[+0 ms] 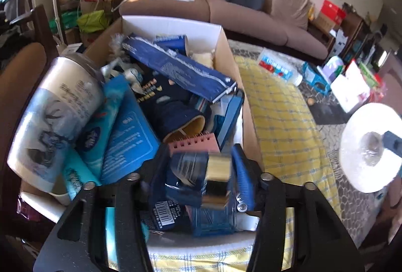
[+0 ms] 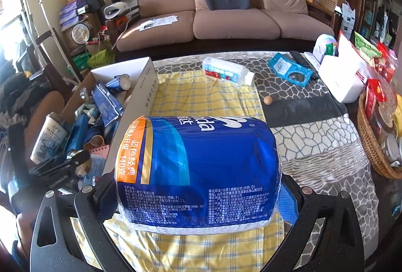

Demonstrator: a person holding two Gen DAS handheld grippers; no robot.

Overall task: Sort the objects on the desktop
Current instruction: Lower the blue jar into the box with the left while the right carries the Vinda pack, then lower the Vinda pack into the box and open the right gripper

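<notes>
A cardboard box at the table's left holds several blue items: a long blue pack, a white tumbler and a pink spiral notebook. My left gripper hangs over the box's near end with its jaws apart. A small gold and black item, blurred, lies between them, and neither pad presses on it. My right gripper is shut on a blue wrapped toilet paper roll, held above the yellow checked cloth.
A clear water bottle lies on the table's far side, with a blue pouch and a remote to its right. A small wooden ball sits mid-table. A white box and a wicker basket line the right edge.
</notes>
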